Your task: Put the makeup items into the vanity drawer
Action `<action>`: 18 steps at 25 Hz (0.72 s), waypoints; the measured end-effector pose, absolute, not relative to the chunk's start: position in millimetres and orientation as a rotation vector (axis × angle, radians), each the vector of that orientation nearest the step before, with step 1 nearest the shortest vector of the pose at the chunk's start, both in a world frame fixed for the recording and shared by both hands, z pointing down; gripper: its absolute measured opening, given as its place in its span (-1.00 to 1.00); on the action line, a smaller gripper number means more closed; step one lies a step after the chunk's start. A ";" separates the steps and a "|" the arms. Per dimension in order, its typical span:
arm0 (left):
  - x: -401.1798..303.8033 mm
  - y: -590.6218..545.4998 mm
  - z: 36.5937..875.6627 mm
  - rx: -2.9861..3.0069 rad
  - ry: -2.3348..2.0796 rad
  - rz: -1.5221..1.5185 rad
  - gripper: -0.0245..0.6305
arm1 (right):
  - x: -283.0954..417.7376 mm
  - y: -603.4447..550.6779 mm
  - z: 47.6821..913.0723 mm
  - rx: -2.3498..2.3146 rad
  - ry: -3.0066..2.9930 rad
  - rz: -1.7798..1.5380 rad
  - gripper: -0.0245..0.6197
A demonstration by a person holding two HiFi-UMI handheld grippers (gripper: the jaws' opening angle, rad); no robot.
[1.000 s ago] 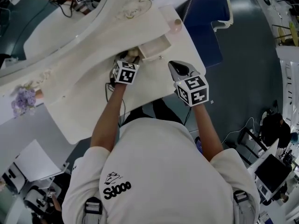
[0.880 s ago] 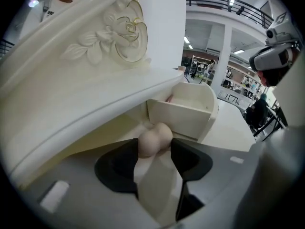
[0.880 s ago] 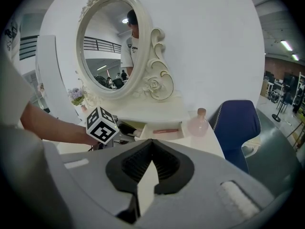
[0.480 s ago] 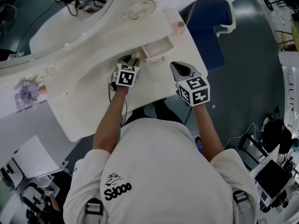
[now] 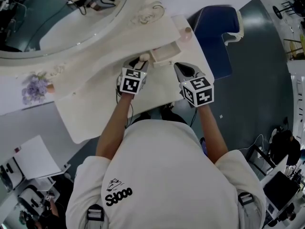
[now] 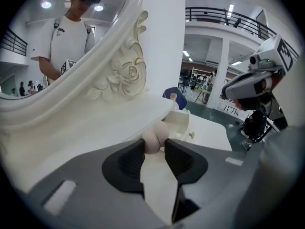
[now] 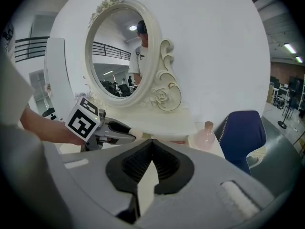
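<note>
A beige egg-shaped makeup sponge (image 6: pixel 155 137) is pinched between the pads of my left gripper (image 6: pixel 154 144), whose jaws have just been closing onto it. In the head view this left gripper (image 5: pixel 139 63) hovers above the white vanity top (image 5: pixel 95 99), just left of the small open drawer (image 5: pixel 167 54). The left gripper view shows the drawer (image 6: pixel 180 123) just beyond the sponge. My right gripper (image 5: pixel 178 68) hangs to the right of the drawer, its jaws shut with nothing between them (image 7: pixel 152 144). From the right gripper view the left gripper (image 7: pixel 125 136) shows with the pale sponge at its tip.
A pink bottle (image 5: pixel 187 31) (image 7: pixel 206 136) stands on the vanity's far right corner. An ornate oval mirror (image 5: pixel 62 18) rises behind the top. A blue chair (image 5: pixel 214 32) stands past the right edge. Purple flowers (image 5: pixel 32 89) sit at the far left.
My left gripper closed on the sponge and lifted it off the vanity top, toward the drawer. The right gripper has stayed where it was.
</note>
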State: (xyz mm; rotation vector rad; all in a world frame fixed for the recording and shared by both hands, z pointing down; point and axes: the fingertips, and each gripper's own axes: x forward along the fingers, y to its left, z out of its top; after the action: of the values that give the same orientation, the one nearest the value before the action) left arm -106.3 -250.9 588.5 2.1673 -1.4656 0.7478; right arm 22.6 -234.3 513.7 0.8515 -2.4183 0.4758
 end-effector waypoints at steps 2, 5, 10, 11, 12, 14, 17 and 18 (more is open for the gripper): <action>-98.0 -256.2 576.6 2.207 -1.454 0.729 -0.46 | 22.9 -234.6 510.3 0.858 -2.426 0.471 -0.91; -84.9 -267.0 567.6 2.256 -1.435 0.738 -0.46 | 28.2 -236.1 508.4 0.880 -2.426 0.471 -0.91; -63.0 -282.1 573.7 2.278 -1.387 0.781 -0.44 | 44.6 -237.1 509.7 0.933 -2.409 0.488 -0.91; -59.8 -284.4 577.5 2.269 -1.380 0.797 -0.43 | 48.1 -237.1 509.9 0.946 -2.404 0.492 -0.91; -56.7 -286.3 581.4 2.258 -1.372 0.812 -0.42 | 51.6 -237.2 510.1 0.959 -2.399 0.495 -0.91; -50.2 -289.3 588.7 2.239 -1.349 0.829 -0.41 | 58.3 -238.1 510.2 0.982 -2.390 0.501 -0.91; -41.4 -294.1 596.7 2.216 -1.320 0.832 -0.37 | 68.6 -239.3 511.3 1.006 -2.376 0.511 -0.91; -38.5 -295.5 598.8 2.208 -1.308 0.827 -0.34 | 72.0 -239.1 512.1 1.012 -2.371 0.516 -0.91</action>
State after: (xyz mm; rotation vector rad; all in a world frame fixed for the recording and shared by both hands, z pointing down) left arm -38.5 -295.5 598.8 2.2083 -1.3076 0.8271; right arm 72.0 -239.1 512.1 1.0123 -2.3714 0.5157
